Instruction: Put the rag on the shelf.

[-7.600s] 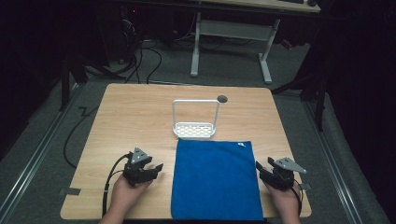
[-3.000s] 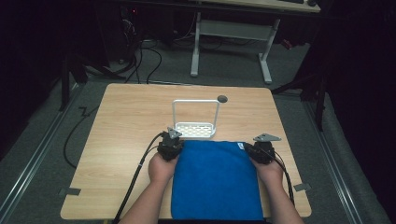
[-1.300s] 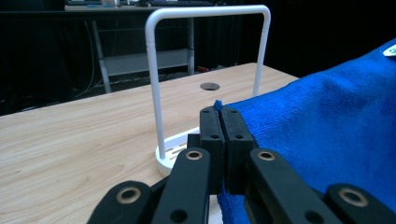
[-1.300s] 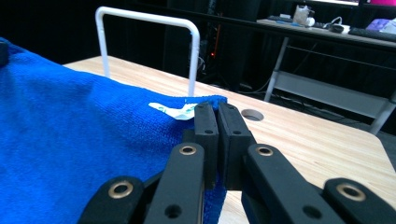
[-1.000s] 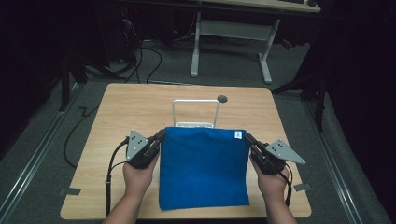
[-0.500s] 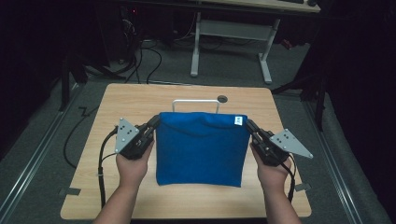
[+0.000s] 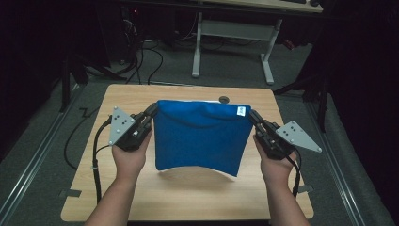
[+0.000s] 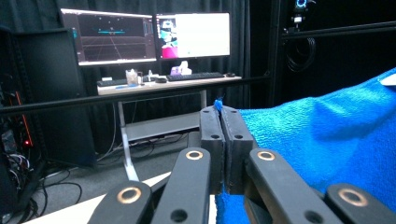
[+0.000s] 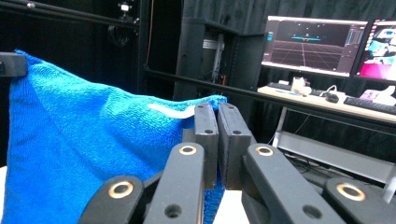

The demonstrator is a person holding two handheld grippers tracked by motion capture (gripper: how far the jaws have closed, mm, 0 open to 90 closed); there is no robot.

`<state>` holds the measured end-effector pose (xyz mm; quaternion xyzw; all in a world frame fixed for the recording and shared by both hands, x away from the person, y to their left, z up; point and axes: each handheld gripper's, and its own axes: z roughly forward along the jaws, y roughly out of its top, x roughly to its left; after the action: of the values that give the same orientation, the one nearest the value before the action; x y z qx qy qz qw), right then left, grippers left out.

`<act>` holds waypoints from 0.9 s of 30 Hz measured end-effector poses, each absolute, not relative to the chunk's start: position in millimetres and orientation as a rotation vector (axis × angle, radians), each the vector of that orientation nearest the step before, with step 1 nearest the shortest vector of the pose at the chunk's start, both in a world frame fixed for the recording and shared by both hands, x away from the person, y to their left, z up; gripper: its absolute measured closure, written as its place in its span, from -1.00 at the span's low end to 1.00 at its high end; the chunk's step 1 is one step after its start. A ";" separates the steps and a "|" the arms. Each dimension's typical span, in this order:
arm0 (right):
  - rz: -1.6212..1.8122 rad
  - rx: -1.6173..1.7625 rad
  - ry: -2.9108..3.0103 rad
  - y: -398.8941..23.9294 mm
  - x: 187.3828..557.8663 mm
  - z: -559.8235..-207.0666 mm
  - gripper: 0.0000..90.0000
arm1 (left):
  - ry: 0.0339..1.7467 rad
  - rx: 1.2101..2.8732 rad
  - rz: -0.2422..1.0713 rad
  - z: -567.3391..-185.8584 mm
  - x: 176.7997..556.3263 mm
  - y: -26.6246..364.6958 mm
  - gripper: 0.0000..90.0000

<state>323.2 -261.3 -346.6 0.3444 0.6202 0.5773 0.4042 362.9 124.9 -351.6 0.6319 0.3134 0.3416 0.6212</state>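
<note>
Holding: you have the blue towel (image 7: 200,136) lifted off the wooden table (image 7: 188,197) by its two top corners, stretched between both grippers.
Left gripper (image 7: 151,112): clenched on the towel's top corner at 10 o'clock from the cloth's middle; in the left gripper view the jaws meet with blue pile pinched between them and a tuft showing above the tips (image 8: 225,122).
Right gripper (image 7: 253,117): clenched on the opposite top corner at 2 o'clock, just beside the white label (image 7: 241,111); the right gripper view shows its jaws closed on the hem (image 9: 216,122).
Towel position: it hangs as a near-flat sheet over the middle of the table, top edge sagging slightly, lower edge curling clear of the wood and casting a shadow beneath.
Step in hand: judged as carrying or folding the cloth forward toward 12 o'clock.
Technique: keep both grippers level and evenly spaced so the top edge stays taut. Move both hands at one pace; a lag on either side will skew the fold. Hold the clamp firm, since each bite takes in little cloth.
Risk: a shallow pinch may slip if you pull the corners apart too hard.
Hidden: the table's far middle lies behind the towel; what stands there cannot be made out.
Unclear: how deep each corner sits within the jaws.
</note>
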 end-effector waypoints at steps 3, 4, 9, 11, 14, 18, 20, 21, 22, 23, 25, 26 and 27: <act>1.461 0.878 1.557 -263.0 326.1 -342.5 0.96 | 0.716 1.452 0.792 -346.2 366.3 124.8 0.98; 1.462 0.880 1.552 -263.2 327.3 -341.3 0.96 | 0.715 1.450 0.793 -344.2 367.4 124.8 0.98; 1.474 0.891 1.535 -266.3 334.5 -333.1 0.96 | 0.707 1.440 0.801 -332.1 376.3 126.5 0.98; 1.495 0.891 1.525 -267.9 339.6 -324.9 0.96 | 0.705 1.437 0.805 -325.0 381.3 128.1 0.98; 1.497 0.888 1.517 -267.2 343.5 -317.9 0.96 | 0.695 1.432 0.825 -311.4 387.7 129.3 0.98; 1.501 0.878 1.506 -265.9 355.0 -302.6 0.96 | 0.691 1.433 0.852 -295.0 398.7 129.3 0.98; 1.504 0.882 1.497 -265.2 362.5 -295.2 0.96 | 0.689 1.436 0.871 -288.9 404.6 128.9 0.98; 1.501 0.880 1.494 -264.1 370.8 -288.0 0.96 | 0.687 1.438 0.883 -286.0 407.8 128.9 0.98; 1.501 0.880 1.494 -264.1 370.8 -288.0 0.96 | 0.688 1.434 0.888 -283.7 411.6 129.0 0.98; 1.502 0.883 1.491 -263.1 375.0 -284.5 0.96 | 0.693 1.432 0.891 -281.8 416.2 129.2 0.98; 1.508 0.887 1.491 -261.3 383.9 -277.7 0.96 | 0.707 1.430 0.893 -278.8 426.1 129.5 0.98; 1.502 0.885 1.490 -259.8 388.2 -274.4 0.96 | 0.711 1.432 0.899 -277.7 431.0 129.3 0.98; 1.497 0.885 1.490 -258.6 392.7 -271.6 0.96 | 0.716 1.435 0.905 -276.9 435.9 129.1 0.98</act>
<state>392.7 -258.6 -271.6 0.3520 0.5926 0.5952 0.4131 435.9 129.1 -276.9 0.6203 0.3096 0.3911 0.6053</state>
